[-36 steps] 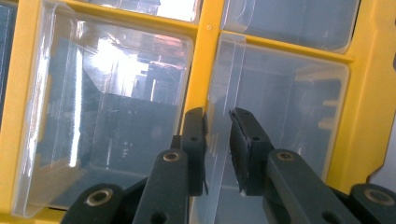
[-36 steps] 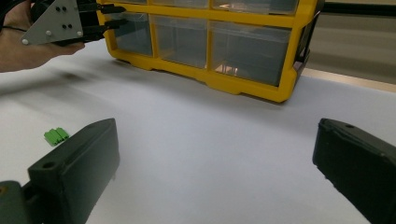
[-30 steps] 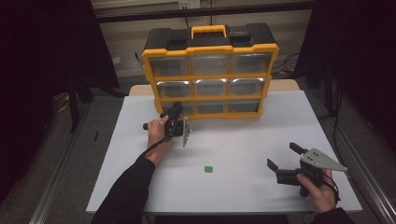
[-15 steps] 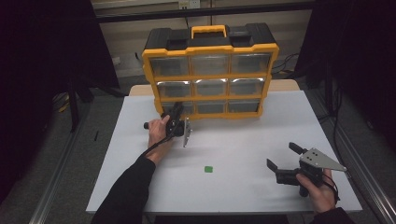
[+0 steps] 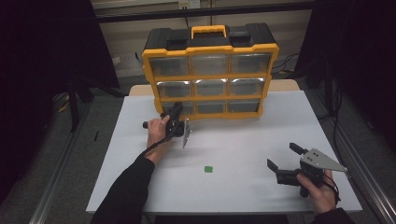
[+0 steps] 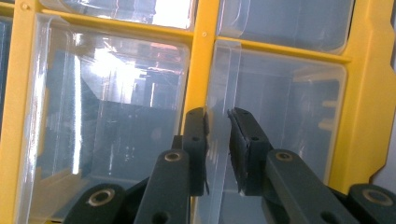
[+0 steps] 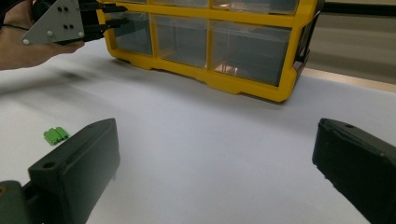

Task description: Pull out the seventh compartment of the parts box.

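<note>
1. Clear plastic formed the drawer (image 6: 275, 135) that the left claw (image 6: 217, 140) worked on: it sat in the bottom row of the yellow organizer (image 5: 210, 70), at that row's left end as the high view showed it.
2. In the left gripper view, the drawer's thin upright front lip (image 6: 219, 121) stood between the two black jaws, which were drawn close on either side of it; the jaws were nearly closed on the lip, one pad pressed to it, though whether the other quite touched could not be told.
3. A second clear drawer (image 6: 102, 126) lay just beside the first across a yellow divider of the organizer.
4. The person's left hand (image 5: 156, 133) held that claw against the organizer's lower front, with the grey plate (image 5: 187, 133) hanging on the side away from the hand.
5. The organizer stood upright at the far edge of the white bench (image 5: 233, 154), with three rows of three clear drawers and a black top with a yellow handle (image 5: 208, 31).
6. A small green connector block (image 5: 208, 169) lay on the bench well in front of the organizer, apart from both claws.
7. The right claw (image 5: 282, 158) rested farthest from the organizer, near the bench's front right corner, held in the right hand (image 5: 317, 189); its jaws stood wide apart and held nothing.
8. In the right gripper view the green block (image 7: 55, 135) lay just beyond the left-hand jaw, with the organizer (image 7: 210, 51) across the bench beyond it.
</note>
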`<state>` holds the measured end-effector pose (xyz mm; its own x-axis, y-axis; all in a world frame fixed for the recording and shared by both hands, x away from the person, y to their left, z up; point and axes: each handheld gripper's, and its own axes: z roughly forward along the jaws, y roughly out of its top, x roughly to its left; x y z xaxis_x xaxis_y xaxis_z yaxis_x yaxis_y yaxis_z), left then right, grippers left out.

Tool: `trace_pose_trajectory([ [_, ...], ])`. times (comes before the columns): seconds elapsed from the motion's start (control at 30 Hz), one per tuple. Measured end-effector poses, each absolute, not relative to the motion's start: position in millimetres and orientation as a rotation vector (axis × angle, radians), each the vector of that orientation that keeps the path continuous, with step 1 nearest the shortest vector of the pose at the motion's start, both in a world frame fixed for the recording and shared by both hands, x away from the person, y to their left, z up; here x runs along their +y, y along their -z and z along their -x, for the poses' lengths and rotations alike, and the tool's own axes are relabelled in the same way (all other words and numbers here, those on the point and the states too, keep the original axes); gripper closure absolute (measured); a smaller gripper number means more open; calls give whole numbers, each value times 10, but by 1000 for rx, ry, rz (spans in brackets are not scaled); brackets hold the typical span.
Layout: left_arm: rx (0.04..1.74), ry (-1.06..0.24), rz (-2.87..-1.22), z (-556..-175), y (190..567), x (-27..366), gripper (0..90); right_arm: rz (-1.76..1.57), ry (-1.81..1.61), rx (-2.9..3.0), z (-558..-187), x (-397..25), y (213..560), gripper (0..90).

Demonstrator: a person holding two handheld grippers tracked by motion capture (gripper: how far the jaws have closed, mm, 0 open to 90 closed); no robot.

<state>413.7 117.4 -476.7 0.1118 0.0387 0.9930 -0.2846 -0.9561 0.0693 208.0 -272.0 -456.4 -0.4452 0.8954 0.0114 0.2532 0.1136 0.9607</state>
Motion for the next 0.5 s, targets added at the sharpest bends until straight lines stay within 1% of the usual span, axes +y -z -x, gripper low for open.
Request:
trace_pose_trajectory([
  [0.03,-270,-1916,-2168,-4143,4749,1168,771,-1117,-1356,1787,-2080,-2720,4563,6],
  [0.07,-258,-1917,-2175,-4142,4747,1174,770,-1116,-1356,1787,-2080,-2720,4563,6],
  [0.1,-227,-1932,-2140,-4142,4765,1171,771,-1117,-1356,1787,-2081,-2720,4563,7],
  [0.17,-242,-1962,-2134,-4167,4777,1144,775,-1115,-1357,1789,-2079,-2718,4561,7],
  [0.2,-272,-1962,-2186,-4169,4758,1135,778,-1117,-1355,1787,-2080,-2717,4563,7],
  [0.23,-242,-1964,-2143,-4167,4766,1139,777,-1117,-1356,1788,-2081,-2719,4563,7],
  [0.3,-251,-1945,-2172,-4163,4748,1158,776,-1116,-1359,1784,-2077,-2723,4561,7],
  [0.33,-232,-1942,-2134,-4162,4758,1158,775,-1116,-1357,1784,-2077,-2725,4563,7],
  [0.4,-229,-1947,-2159,-4145,4757,1135,775,-1117,-1359,1784,-2083,-2724,4566,7],
  [0.47,-227,-1939,-2134,-4148,4761,1125,775,-1117,-1358,1786,-2085,-2719,4565,7],
  [0.5,-233,-1939,-2173,-4139,4748,1126,775,-1116,-1359,1788,-2086,-2715,4565,7],
])
